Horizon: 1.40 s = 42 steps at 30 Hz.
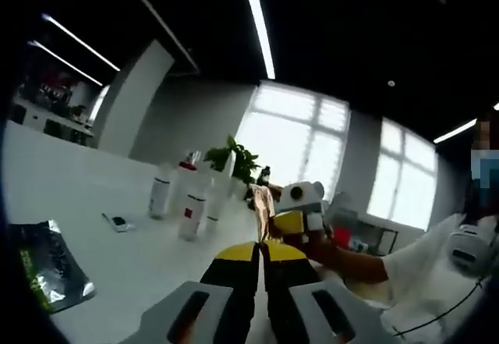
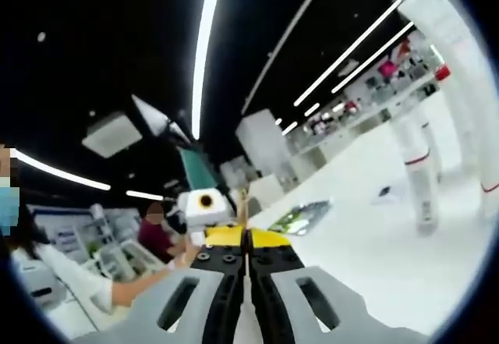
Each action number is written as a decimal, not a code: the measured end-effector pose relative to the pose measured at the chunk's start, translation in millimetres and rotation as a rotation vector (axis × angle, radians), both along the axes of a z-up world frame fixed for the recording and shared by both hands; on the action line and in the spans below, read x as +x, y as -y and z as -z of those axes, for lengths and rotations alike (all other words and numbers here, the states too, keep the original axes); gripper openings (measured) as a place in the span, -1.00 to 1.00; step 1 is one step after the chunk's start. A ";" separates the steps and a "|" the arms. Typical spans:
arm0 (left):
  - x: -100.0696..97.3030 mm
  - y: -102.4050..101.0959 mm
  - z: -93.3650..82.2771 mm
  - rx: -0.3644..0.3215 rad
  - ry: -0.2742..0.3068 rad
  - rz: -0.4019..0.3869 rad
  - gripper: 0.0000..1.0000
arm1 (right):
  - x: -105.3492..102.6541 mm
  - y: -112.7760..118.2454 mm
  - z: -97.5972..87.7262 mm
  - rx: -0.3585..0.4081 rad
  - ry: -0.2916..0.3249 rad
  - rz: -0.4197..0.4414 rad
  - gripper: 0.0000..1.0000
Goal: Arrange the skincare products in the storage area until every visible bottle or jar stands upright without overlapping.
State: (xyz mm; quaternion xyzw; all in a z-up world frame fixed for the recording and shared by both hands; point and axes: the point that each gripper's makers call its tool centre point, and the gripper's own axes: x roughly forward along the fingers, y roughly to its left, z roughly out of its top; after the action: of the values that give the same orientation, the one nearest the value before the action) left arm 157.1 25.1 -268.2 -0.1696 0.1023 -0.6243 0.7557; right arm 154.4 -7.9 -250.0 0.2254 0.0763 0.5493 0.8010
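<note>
**Both grippers up off the table, bottles waiting**

So, left gripper view first: left gripper [image 1: 262, 244] jaws pressed together, nothing visible btwn them. Just past the tips sits the right gripper [image 1: 290, 221], held by a hand [image 1: 316, 244], w/ a thin tan strip [image 1: 262, 203] rising from it; prob. clamped there, but blur makes it hard to be sure. Bottles [image 1: 192, 196] stand upright in a loose cluster on the white table [image 1: 93, 192], well apart from both tools, so no reach started. A foil pouch [image 1: 48, 270] lies flat nearer the camera.

Right gripper view: right gripper [image 2: 245, 237] jaws together, thin strip [image 2: 243, 207] poking up at the tips. Left gripper [image 2: 204, 207] just beyond, facing it. Tall bottles [image 2: 419, 168] upright at right, pouch [image 2: 302, 218] beside.
</note>
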 end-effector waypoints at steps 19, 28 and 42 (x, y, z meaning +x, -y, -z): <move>20.7 -11.8 5.5 -0.008 -0.289 -0.129 -1.00 | 5.6 -10.0 36.0 -0.330 0.329 0.090 -0.72; 69.8 -6.9 37.4 0.060 -0.672 -0.328 -1.00 | 6.2 -19.6 57.8 -0.409 0.319 0.012 -0.30; 98.0 27.5 70.1 0.202 -0.990 -0.360 -1.00 | 5.3 -23.2 54.1 -0.422 0.385 0.010 -0.44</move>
State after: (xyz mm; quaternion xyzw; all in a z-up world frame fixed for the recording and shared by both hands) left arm 255.1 -2.4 -338.3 -0.3852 0.4754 -0.3170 0.7246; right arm 159.7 15.3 -304.1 -0.0545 0.0342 0.5500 0.8327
